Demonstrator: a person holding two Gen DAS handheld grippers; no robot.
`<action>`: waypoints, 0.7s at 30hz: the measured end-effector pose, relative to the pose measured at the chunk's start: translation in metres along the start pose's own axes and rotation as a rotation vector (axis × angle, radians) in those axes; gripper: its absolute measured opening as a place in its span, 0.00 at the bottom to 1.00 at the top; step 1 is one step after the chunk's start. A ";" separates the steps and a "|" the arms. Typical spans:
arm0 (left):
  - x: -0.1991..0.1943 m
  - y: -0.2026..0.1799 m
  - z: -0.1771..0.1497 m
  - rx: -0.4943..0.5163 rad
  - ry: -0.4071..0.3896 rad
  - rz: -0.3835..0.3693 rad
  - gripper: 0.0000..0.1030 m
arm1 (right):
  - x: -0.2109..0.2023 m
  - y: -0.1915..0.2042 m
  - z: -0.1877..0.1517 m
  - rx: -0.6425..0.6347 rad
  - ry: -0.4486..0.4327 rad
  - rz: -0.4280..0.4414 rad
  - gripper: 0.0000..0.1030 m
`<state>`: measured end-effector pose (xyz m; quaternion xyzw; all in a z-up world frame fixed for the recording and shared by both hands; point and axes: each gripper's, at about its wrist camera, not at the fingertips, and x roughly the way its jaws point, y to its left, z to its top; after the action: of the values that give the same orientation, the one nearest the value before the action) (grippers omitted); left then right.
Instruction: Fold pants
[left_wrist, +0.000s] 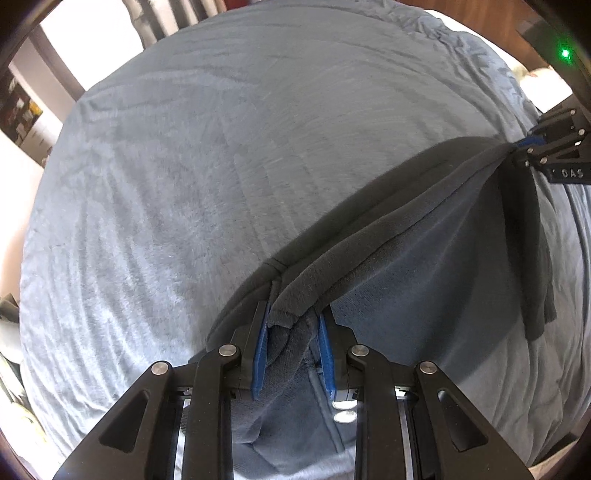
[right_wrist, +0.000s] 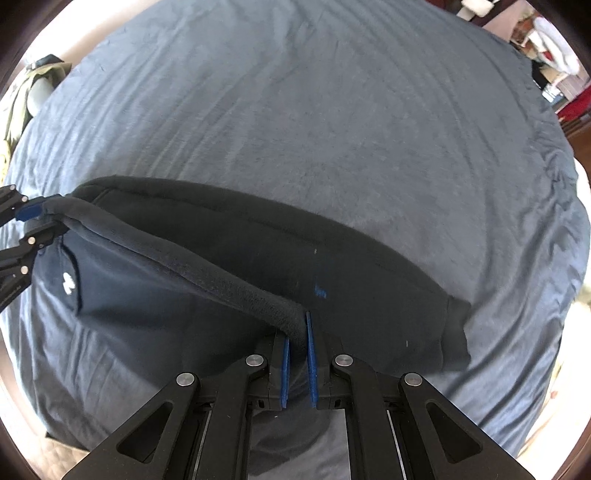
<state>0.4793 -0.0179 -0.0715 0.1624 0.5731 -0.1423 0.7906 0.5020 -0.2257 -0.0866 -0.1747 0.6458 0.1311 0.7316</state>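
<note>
Dark navy pants (left_wrist: 424, 258) hang stretched between my two grippers above a blue-grey blanket (left_wrist: 184, 184). My left gripper (left_wrist: 293, 321) is shut on a bunched end of the pants' thick top edge. My right gripper (right_wrist: 297, 332) is shut on the other end of that edge; it shows at the right rim of the left wrist view (left_wrist: 524, 147). In the right wrist view the pants (right_wrist: 258, 258) drape down and away from the held edge onto the blanket (right_wrist: 332, 110), and the left gripper (right_wrist: 33, 218) shows at the left rim. The lower part of the pants is hidden.
The blanket covers a wide bed that fills both views. Olive clothing (right_wrist: 26, 96) lies at the bed's far left edge. Room furniture (right_wrist: 554, 55) and a white wall (left_wrist: 74, 40) show past the bed's edges.
</note>
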 end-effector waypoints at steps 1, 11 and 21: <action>0.004 0.001 0.002 -0.004 0.003 -0.001 0.24 | 0.006 -0.001 0.005 0.000 0.009 0.004 0.08; 0.037 0.010 0.012 -0.033 0.040 -0.018 0.25 | 0.057 -0.013 0.040 0.039 0.059 0.017 0.08; 0.056 0.019 0.022 -0.061 0.076 0.011 0.40 | 0.079 -0.025 0.048 0.095 0.085 0.036 0.08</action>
<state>0.5230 -0.0121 -0.1169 0.1464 0.6061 -0.1141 0.7735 0.5658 -0.2306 -0.1577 -0.1334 0.6847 0.1061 0.7086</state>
